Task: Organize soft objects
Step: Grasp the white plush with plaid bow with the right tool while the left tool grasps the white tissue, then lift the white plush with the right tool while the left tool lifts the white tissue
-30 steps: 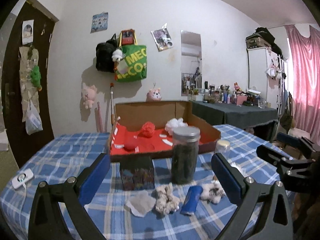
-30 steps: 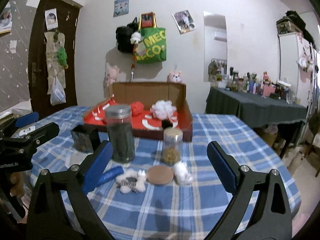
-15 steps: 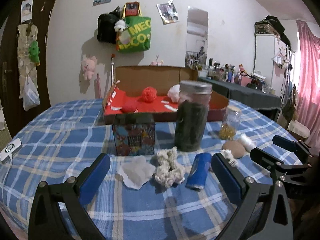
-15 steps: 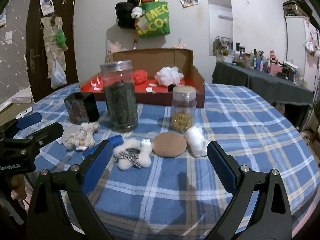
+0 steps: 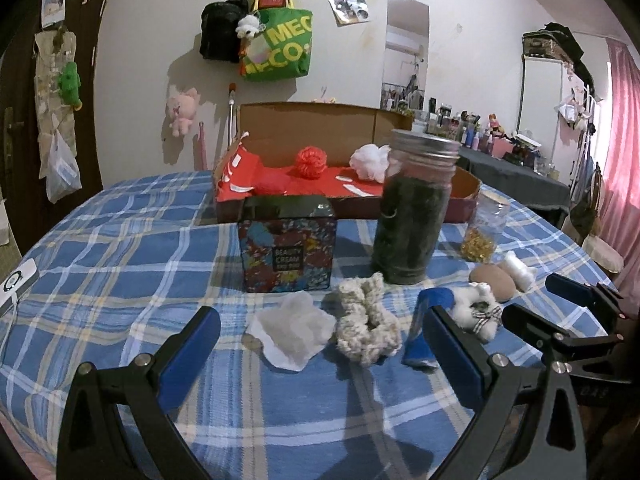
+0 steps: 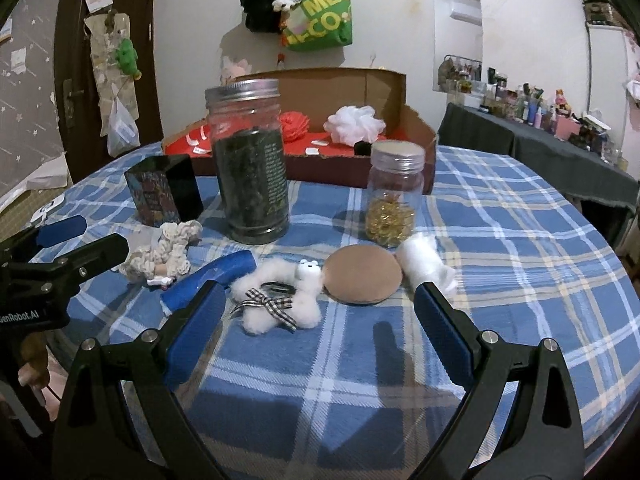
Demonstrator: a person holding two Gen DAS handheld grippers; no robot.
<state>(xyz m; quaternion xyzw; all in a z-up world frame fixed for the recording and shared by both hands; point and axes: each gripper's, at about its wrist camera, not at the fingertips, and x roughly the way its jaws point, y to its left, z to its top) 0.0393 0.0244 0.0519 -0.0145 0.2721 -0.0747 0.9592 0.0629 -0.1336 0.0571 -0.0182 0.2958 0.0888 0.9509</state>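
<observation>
Both sets of jaws stand wide apart and hold nothing: the left gripper (image 5: 320, 346) hovers over a crumpled white tissue (image 5: 291, 329) and a knobbly cream knitted scrunchie (image 5: 366, 325), the right gripper (image 6: 320, 328) over a fluffy white scrunchie (image 6: 276, 300) with a gingham bow. Between them a blue roll (image 6: 212, 282) lies on the checked desk (image 6: 500, 248), long axis running away and rightward. A round tan puff (image 6: 362, 276) touches a white cotton wad (image 6: 424, 266). Behind stands a tin (image 5: 286, 250) reading "BEAUTY CREAM".
</observation>
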